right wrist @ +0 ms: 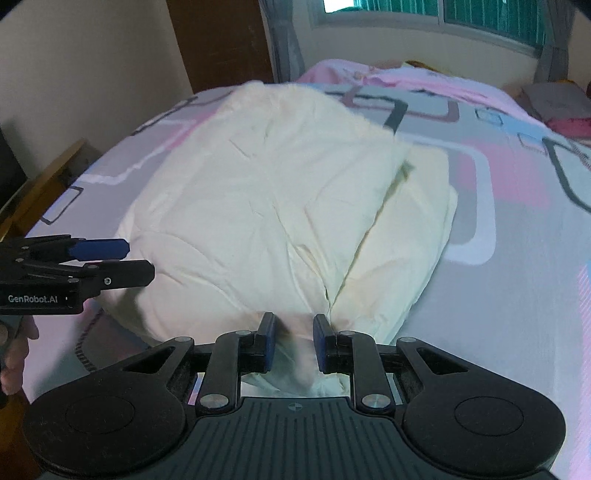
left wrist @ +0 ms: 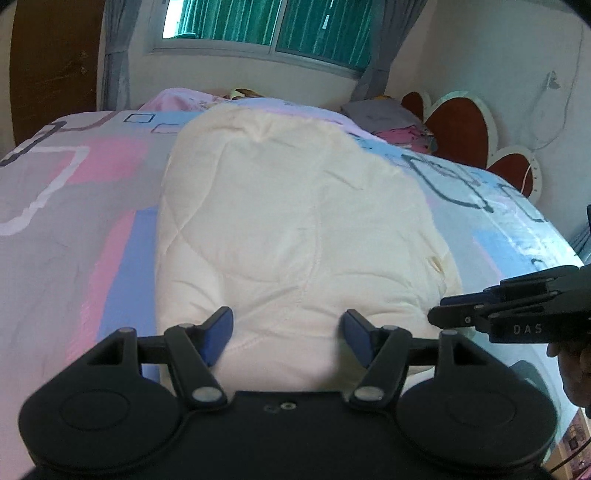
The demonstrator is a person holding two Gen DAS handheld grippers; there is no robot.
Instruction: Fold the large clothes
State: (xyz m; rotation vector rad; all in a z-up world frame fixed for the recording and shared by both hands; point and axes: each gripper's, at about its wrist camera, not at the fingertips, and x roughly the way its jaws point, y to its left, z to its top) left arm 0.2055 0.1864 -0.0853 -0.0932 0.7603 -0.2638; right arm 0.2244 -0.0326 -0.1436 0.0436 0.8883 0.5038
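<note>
Bed (left wrist: 74,206) bears cream garment (left wrist: 288,221) under window (left wrist: 266,26).

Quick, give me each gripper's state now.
Left gripper: open, holding nothing, over the cream quilt.
Right gripper: partly open, quilt edge between its fingers, no clamp visible.

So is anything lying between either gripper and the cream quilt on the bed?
Nothing visible. The left gripper is open with the cream quilt directly ahead of its jaws. The right gripper also has quilt fabric between its parted jaws, though contact is unclear. Only the patterned bedsheet surrounds it.
</note>
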